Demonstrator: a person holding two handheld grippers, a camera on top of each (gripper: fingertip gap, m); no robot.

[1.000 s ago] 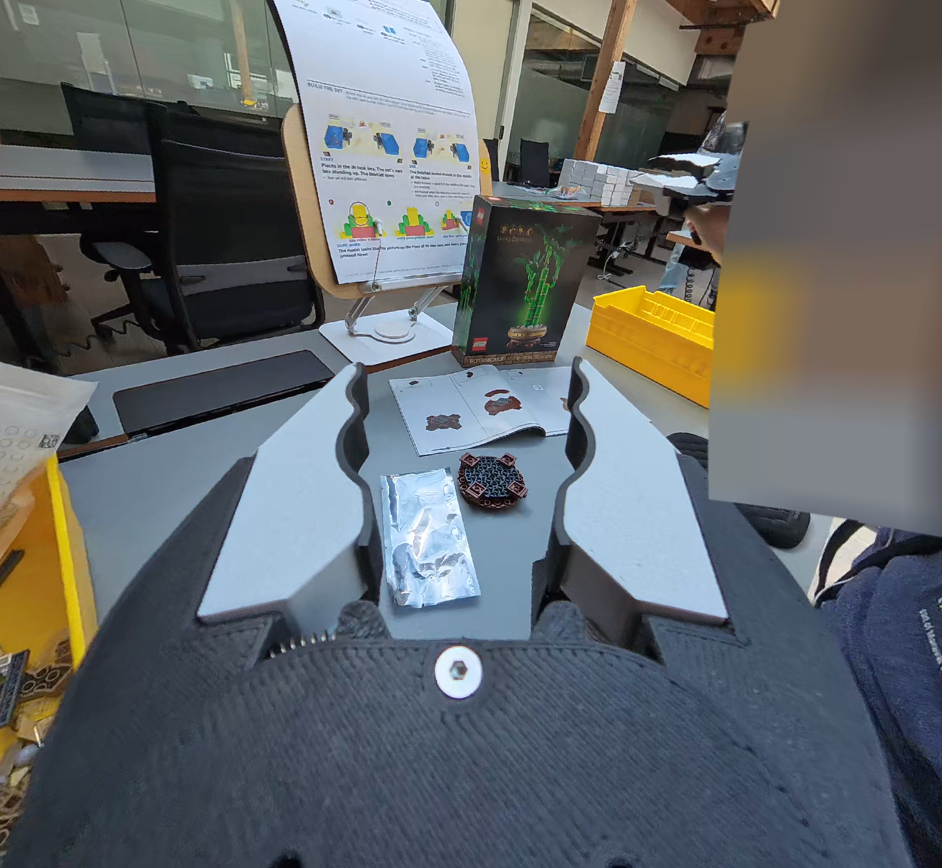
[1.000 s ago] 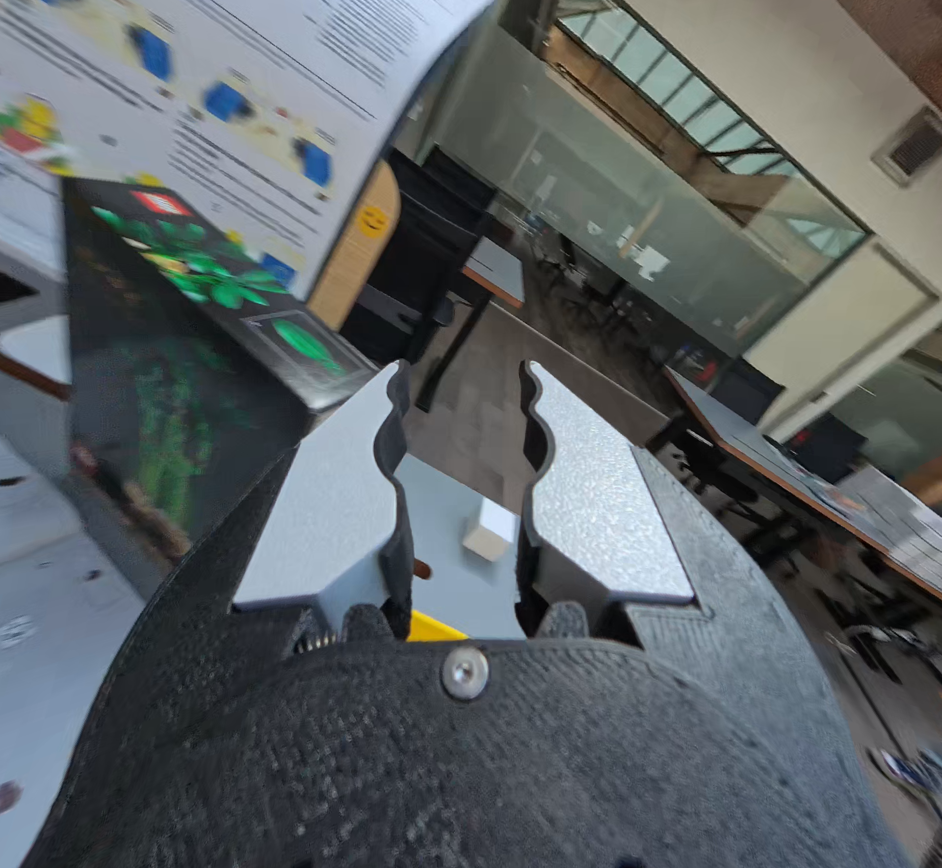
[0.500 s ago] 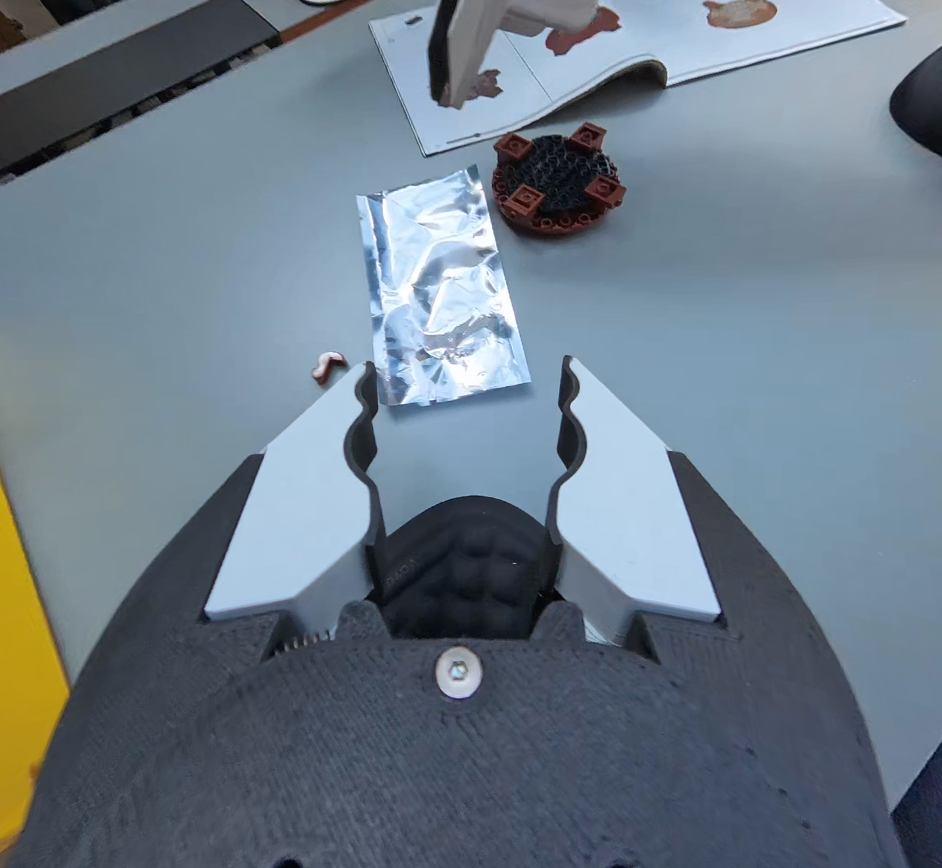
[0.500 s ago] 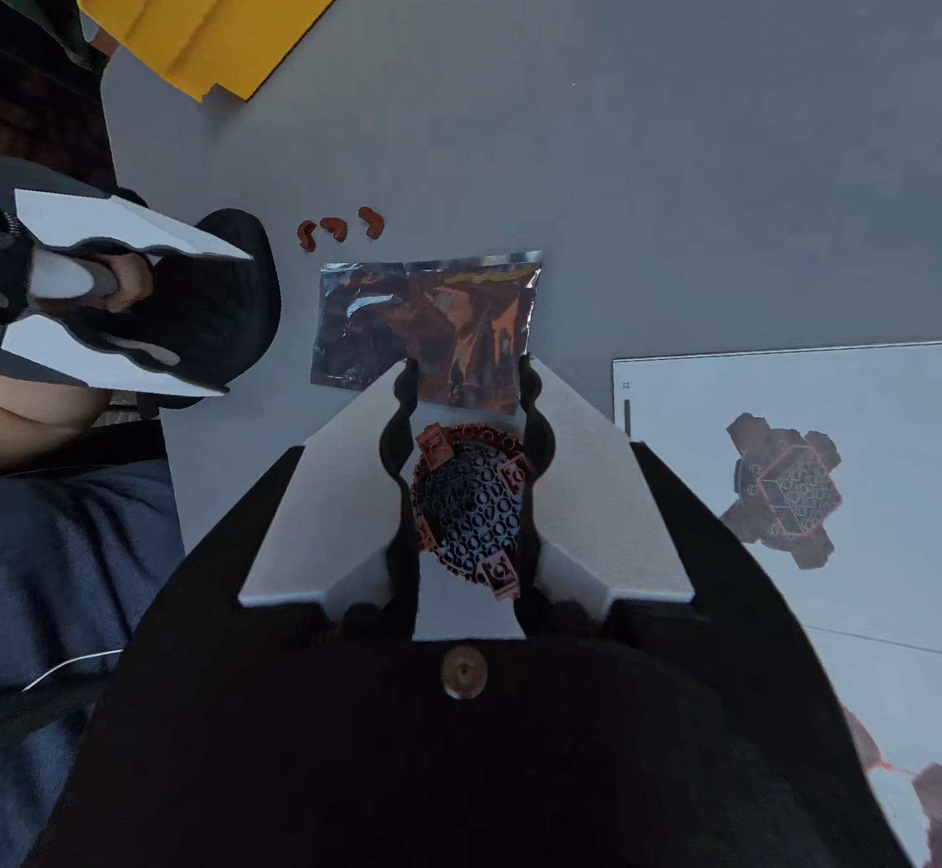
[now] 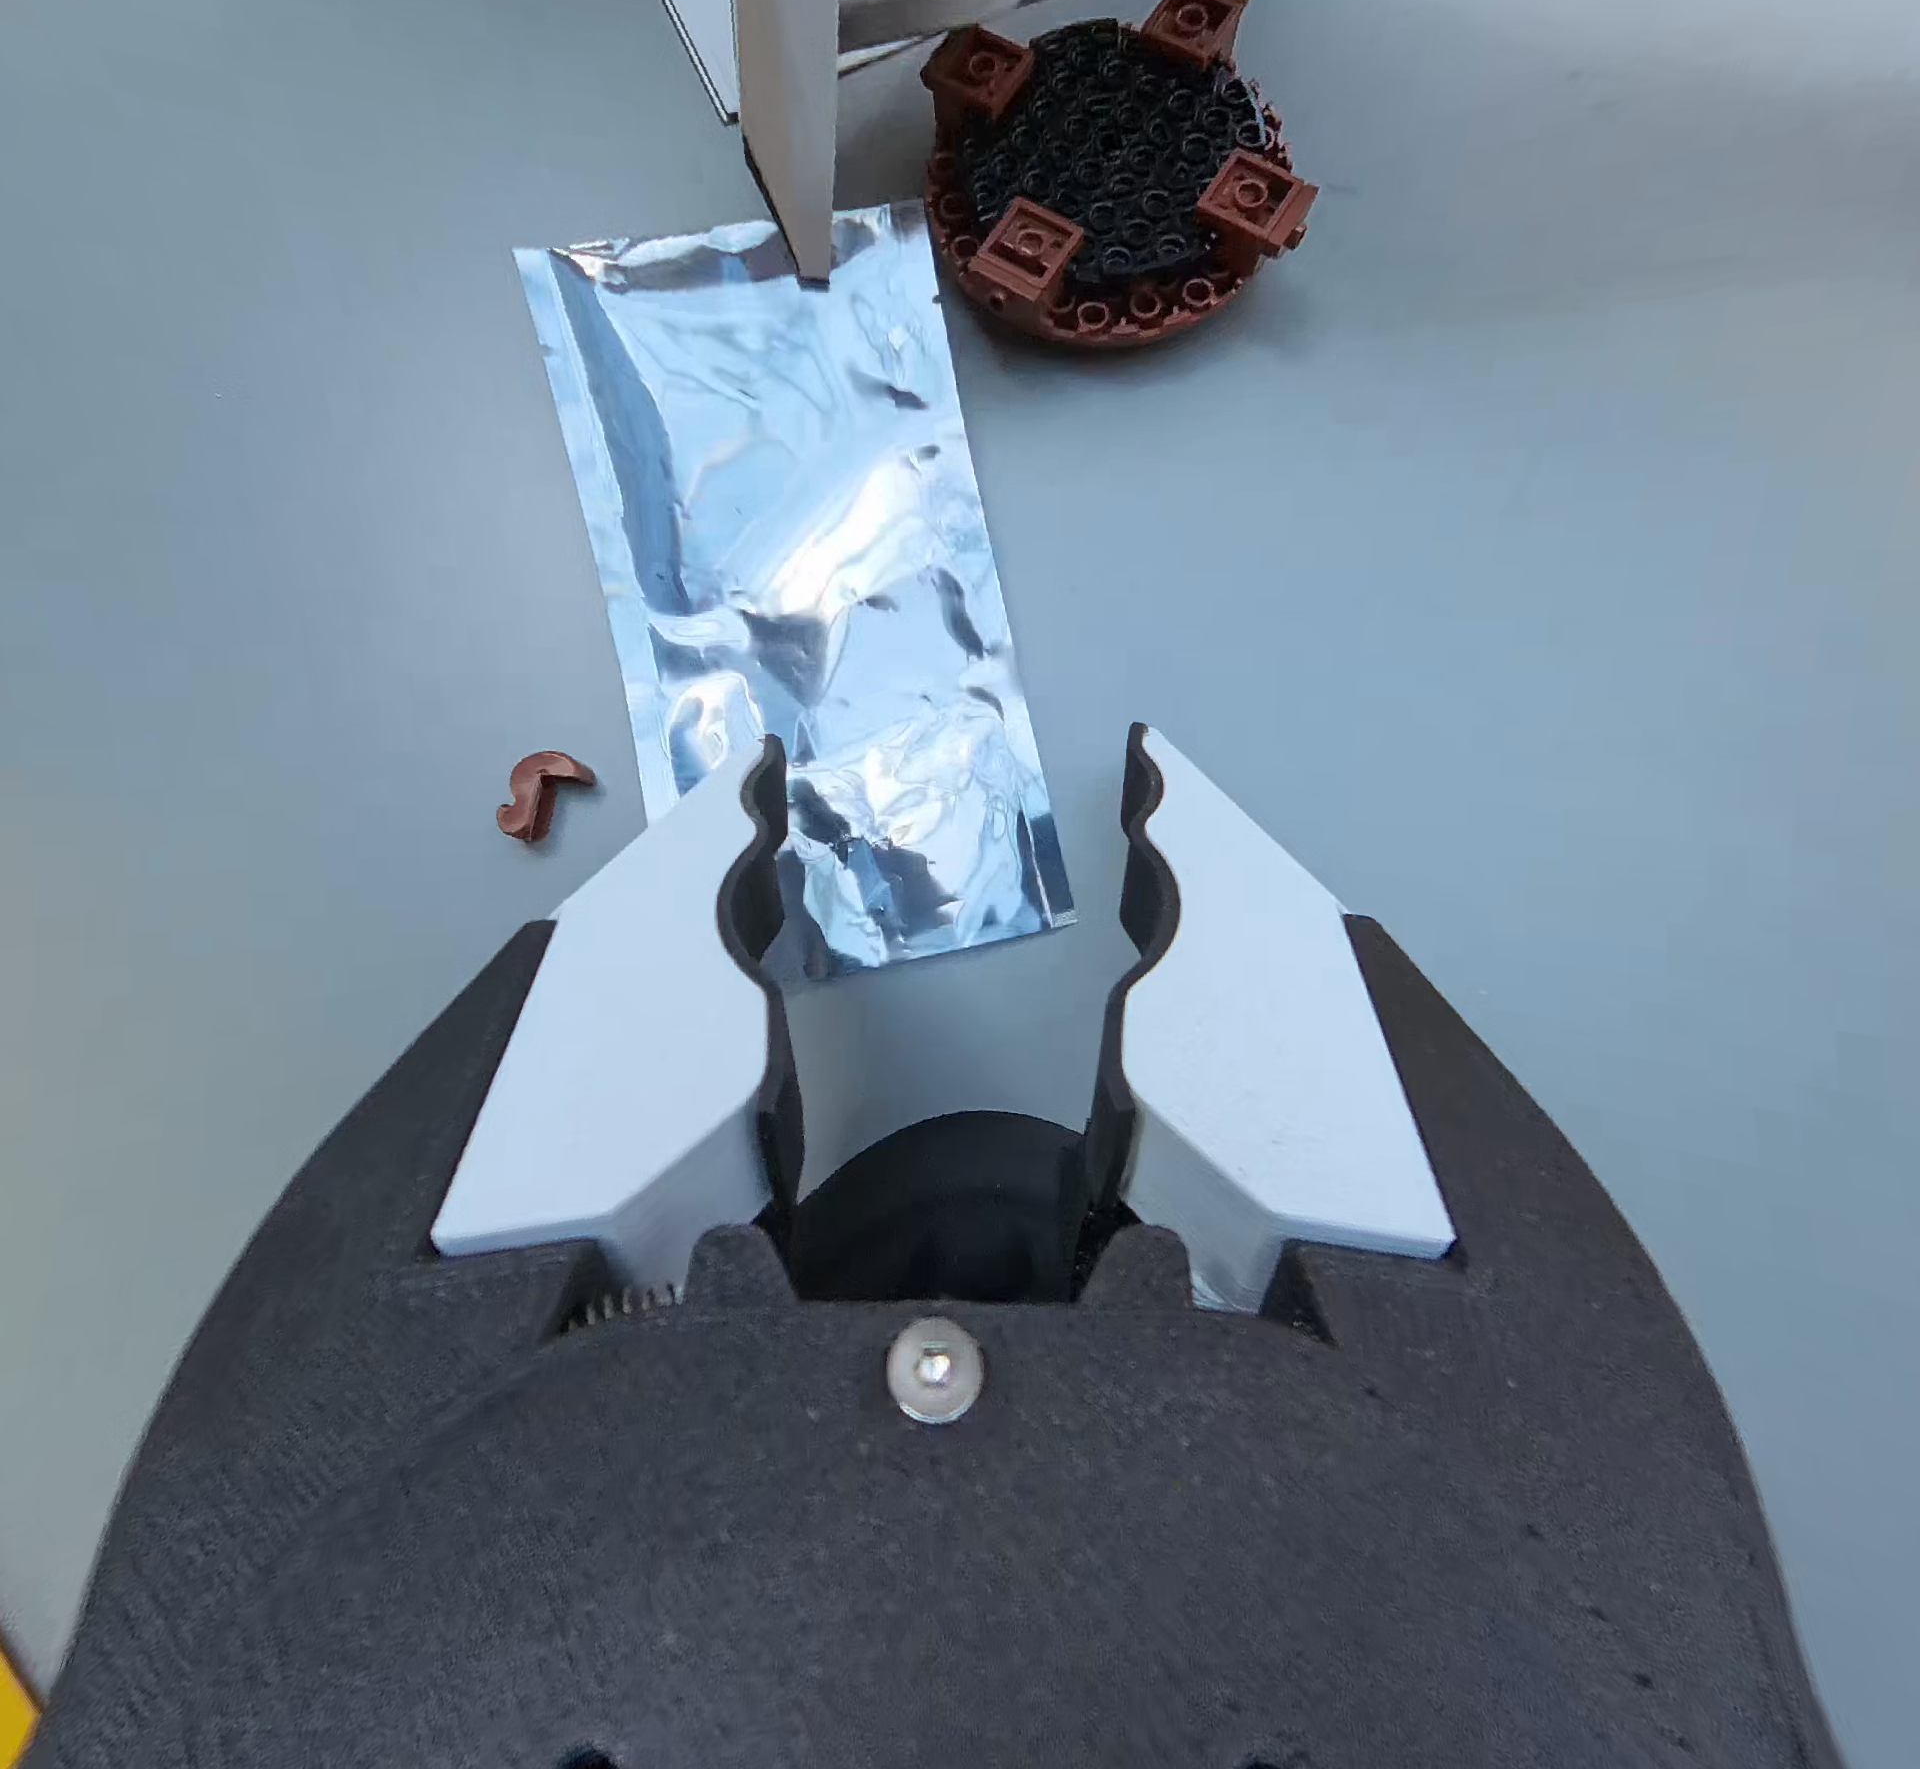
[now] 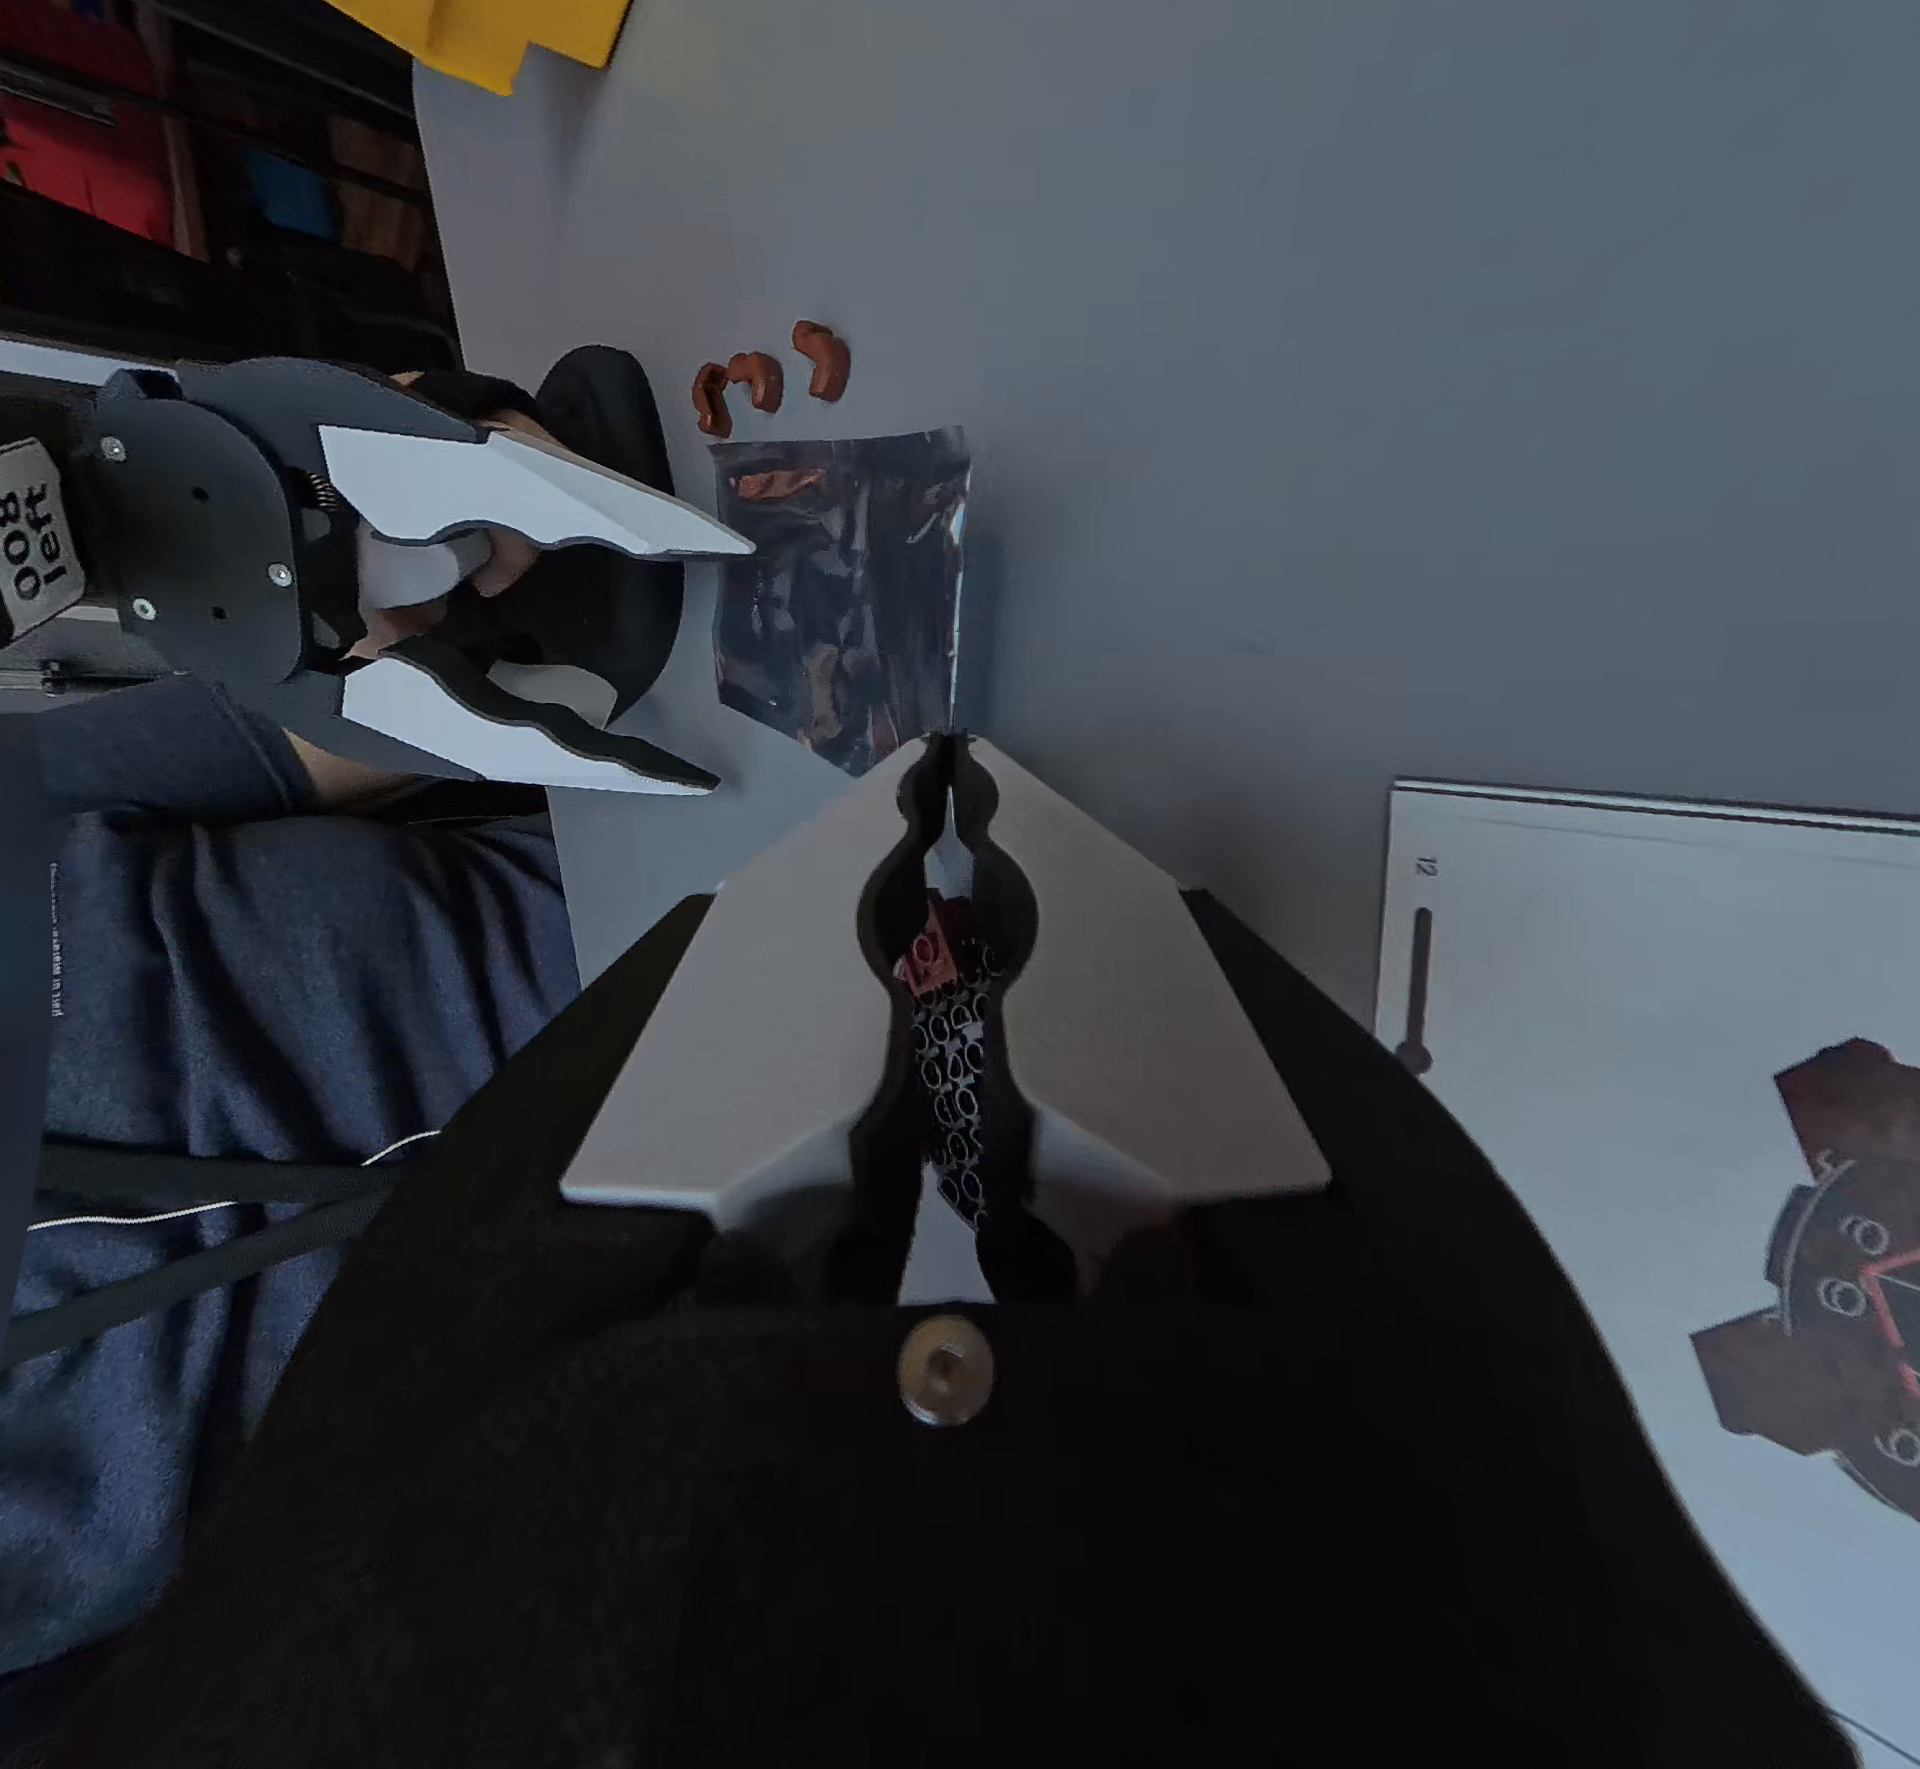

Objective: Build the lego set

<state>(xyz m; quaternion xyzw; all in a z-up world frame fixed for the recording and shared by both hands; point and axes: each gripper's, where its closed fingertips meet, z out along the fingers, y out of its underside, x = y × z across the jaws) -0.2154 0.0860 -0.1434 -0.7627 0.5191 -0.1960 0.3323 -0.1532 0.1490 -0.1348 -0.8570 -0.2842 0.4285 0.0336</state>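
Small brown curved piece (image 5: pixel 540 792) far left on the grey table (image 5: pixel 1455 576), foil bag (image 5: pixel 800 576) just beside it; left gripper (image 5: pixel 951 763) hangs over the bag's near end, jaws spread, nothing held; right gripper (image 6: pixel 943 745) pinched onto the bag's far edge; round brown-and-black lego base (image 5: pixel 1117 181) rightmost

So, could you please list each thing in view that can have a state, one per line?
Left tool: open, empty, over the pouch's near end.
Right tool: shut on the foil pouch's far corner.
Foil pouch: flat on the table, crinkled.
Round lego base: on the table, partly built, four brown corner bricks on.
Loose brown pieces: three, on the table, unattached.
Instruction booklet: lying open.
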